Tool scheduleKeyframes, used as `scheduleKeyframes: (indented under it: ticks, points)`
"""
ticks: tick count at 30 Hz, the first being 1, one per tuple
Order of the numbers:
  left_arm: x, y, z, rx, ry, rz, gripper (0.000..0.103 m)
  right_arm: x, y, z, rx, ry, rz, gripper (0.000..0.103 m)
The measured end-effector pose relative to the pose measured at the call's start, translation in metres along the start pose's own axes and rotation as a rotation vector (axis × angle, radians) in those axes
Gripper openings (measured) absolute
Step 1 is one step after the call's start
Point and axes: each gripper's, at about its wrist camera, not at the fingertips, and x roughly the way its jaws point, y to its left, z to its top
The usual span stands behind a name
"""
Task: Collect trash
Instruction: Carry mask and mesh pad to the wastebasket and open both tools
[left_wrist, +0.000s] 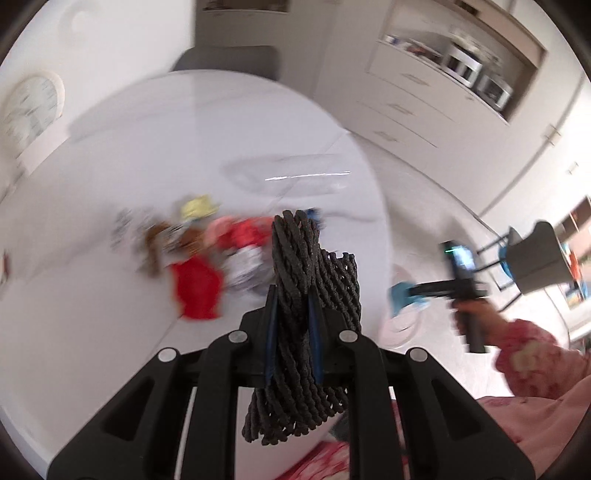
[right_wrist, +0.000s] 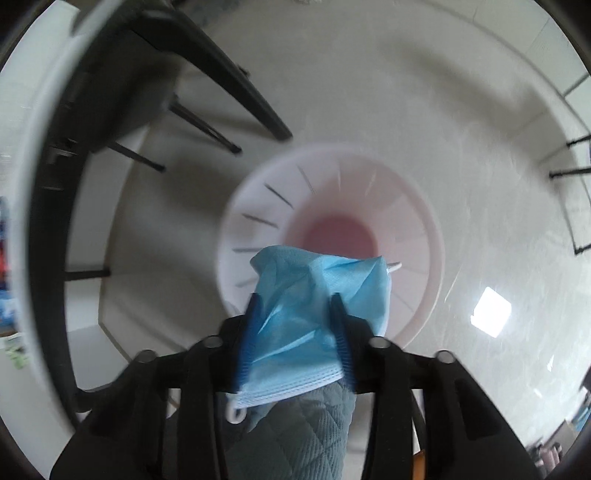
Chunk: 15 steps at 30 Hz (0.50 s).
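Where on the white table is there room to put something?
The table is bare near the left gripper and far behind the clear plastic. It is crowded mid-table, where the wrapper pile lies.

Home dining room: table (left_wrist: 110, 166), cabinets (left_wrist: 417, 92).

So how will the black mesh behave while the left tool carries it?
The mesh is probably floppy: it bunches between the left tool and droops below it. It looks light for its size, being open netting. Slipping seems unlikely, given its rough weave.
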Motion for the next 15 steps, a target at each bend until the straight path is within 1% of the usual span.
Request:
scheduleKeyframes:
  ticks: [1,3,4,5,6,8,11,13,15]
  points:
    - [0.005,-0.009,0.005,0.014,0.004,-0.007,0.015,0.010,-0.003,0.001,-0.001,0.018,-0.007,0.061]
    - [0.021,-0.038,0.016,0.064,0.020,-0.035,0.015,0.022,-0.007,0.001,-0.014,0.030,-0.019,0.071]
    - [0.024,-0.048,0.018,0.082,0.024,-0.043,0.015,0.022,-0.006,0.000,-0.020,0.028,-0.023,0.079]
    - [0.035,-0.065,0.023,0.112,0.031,-0.058,0.015,0.022,-0.009,-0.001,-0.023,0.018,-0.023,0.082]
    - [0.046,-0.077,0.025,0.130,0.040,-0.070,0.015,0.017,-0.014,-0.001,-0.023,0.013,-0.019,0.089]
    - [0.062,-0.100,0.026,0.150,0.060,-0.092,0.015,0.008,-0.022,-0.002,-0.017,-0.001,-0.017,0.090]
    - [0.099,-0.138,0.032,0.188,0.101,-0.126,0.015,-0.016,-0.042,-0.007,0.007,-0.035,-0.030,0.091]
    - [0.128,-0.165,0.034,0.211,0.137,-0.157,0.015,-0.034,-0.057,-0.013,0.031,-0.068,-0.040,0.096]
    - [0.156,-0.186,0.031,0.232,0.174,-0.173,0.015,-0.049,-0.074,-0.019,0.059,-0.098,-0.041,0.097]
